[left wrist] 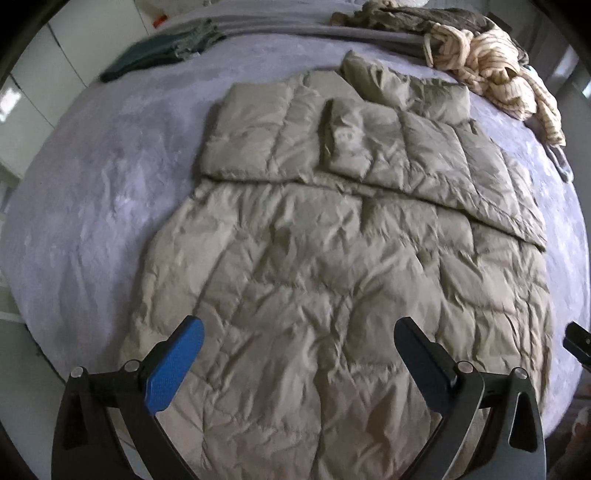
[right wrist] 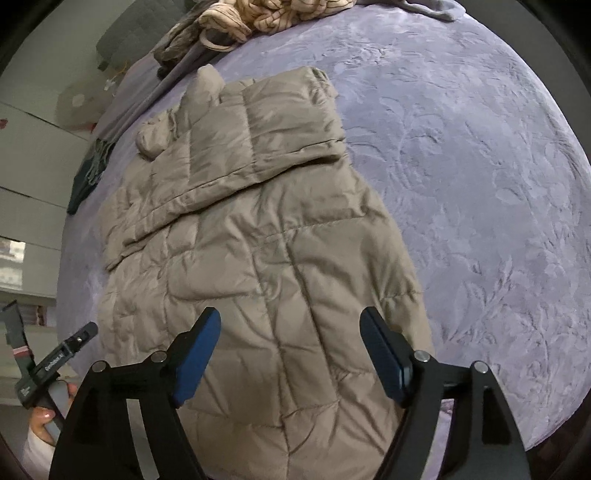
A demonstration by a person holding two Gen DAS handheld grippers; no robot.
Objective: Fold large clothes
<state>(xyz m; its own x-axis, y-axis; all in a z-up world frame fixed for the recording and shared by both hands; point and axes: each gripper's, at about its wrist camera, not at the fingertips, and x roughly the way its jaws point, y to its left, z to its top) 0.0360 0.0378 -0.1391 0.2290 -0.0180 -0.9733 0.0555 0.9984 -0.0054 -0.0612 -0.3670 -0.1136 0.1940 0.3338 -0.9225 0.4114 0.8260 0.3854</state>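
One beige quilted down jacket (left wrist: 332,266) lies mid-bed on one lavender embossed bedspread (right wrist: 480,192). One dark green folded garment (left wrist: 155,55) sits at ten o'clock, one cream striped crumpled garment (left wrist: 495,74) at one o'clock, with one brown rumpled garment (left wrist: 413,18) beside it. Two blue-padded black two-finger grippers, left (left wrist: 299,332) and right (right wrist: 290,321).

Dim, flat, cool daylight; soft shadows in jacket (left wrist: 314,280) quilting; heavy fisheye bending, dark vignetted corners, slight edge blur.

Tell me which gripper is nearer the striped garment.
Right, I'd judge. The right gripper hovers over the jacket's hem on the striped garment's side; the left gripper hovers farther across.
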